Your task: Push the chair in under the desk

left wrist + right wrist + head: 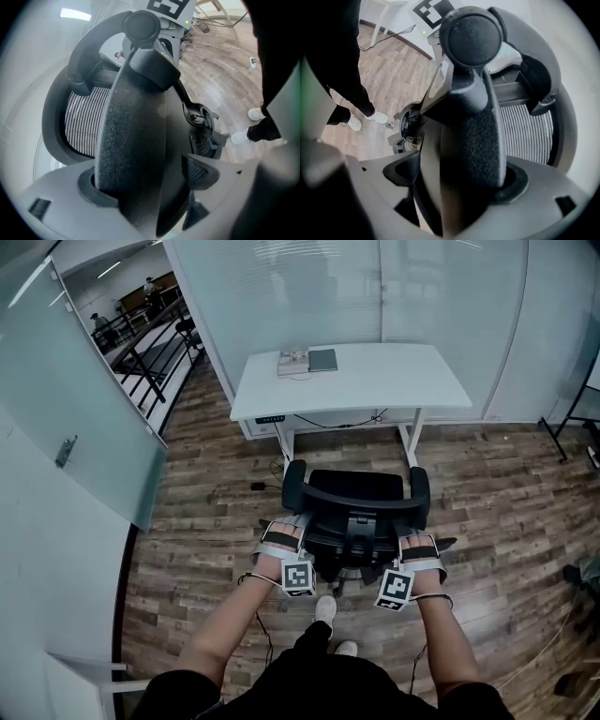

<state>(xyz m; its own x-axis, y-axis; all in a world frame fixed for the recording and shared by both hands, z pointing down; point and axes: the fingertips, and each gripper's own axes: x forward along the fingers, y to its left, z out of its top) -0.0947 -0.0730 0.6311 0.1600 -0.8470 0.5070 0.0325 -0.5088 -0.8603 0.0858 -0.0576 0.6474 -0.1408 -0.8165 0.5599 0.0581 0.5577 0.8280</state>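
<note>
A black office chair (354, 491) with a mesh back stands on the wood floor, a short way in front of the white desk (375, 382) and facing it. I stand behind the chair. My left gripper (284, 532) is shut on the chair's left padded armrest (133, 140). The right gripper (418, 542) is shut on the right armrest (480, 140). In both gripper views the armrest pad fills the gap between the jaws, the mesh back (84, 119) shows beside it, and the chair's base (408, 129) shows below.
On the desk lie a grey laptop (322, 360) and a white item (292, 363). The desk's legs (284, 440) frame the space under it. A cable and plug (257, 487) lie on the floor left of the chair. A glass partition (84, 418) runs along the left.
</note>
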